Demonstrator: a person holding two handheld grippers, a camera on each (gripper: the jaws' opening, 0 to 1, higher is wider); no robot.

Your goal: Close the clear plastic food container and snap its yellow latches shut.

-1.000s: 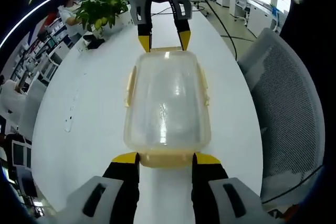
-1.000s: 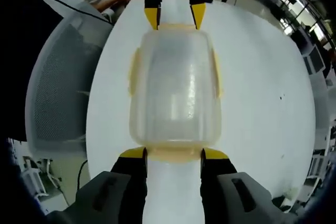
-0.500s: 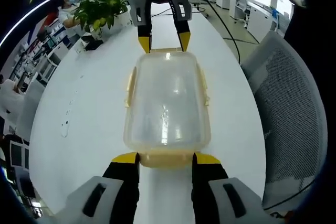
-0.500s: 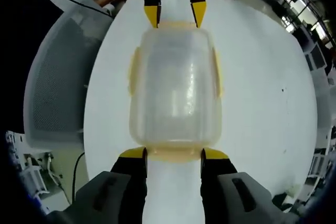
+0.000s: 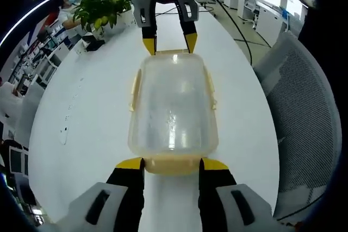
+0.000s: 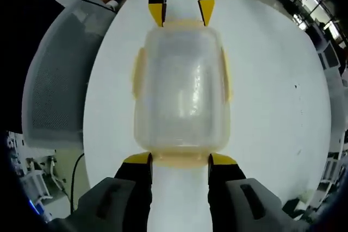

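In the left gripper view, the left gripper (image 5: pixel 171 163) has its jaws spread at the near end of the clear plastic container (image 5: pixel 173 107), lid on, resting on a white table (image 5: pixel 87 118). At its far end, the right gripper (image 5: pixel 169 41) is likewise spread. Beyond stands a potted plant (image 5: pixel 103 9).

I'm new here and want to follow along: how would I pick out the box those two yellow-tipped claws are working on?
Find the long white table beside the grey mesh chair. On it lies a clear plastic container, lid on, with pale yellow latches along its edges. It sits between the left gripper and the right gripper, one at each short end, unlike the potted plant at the far end.
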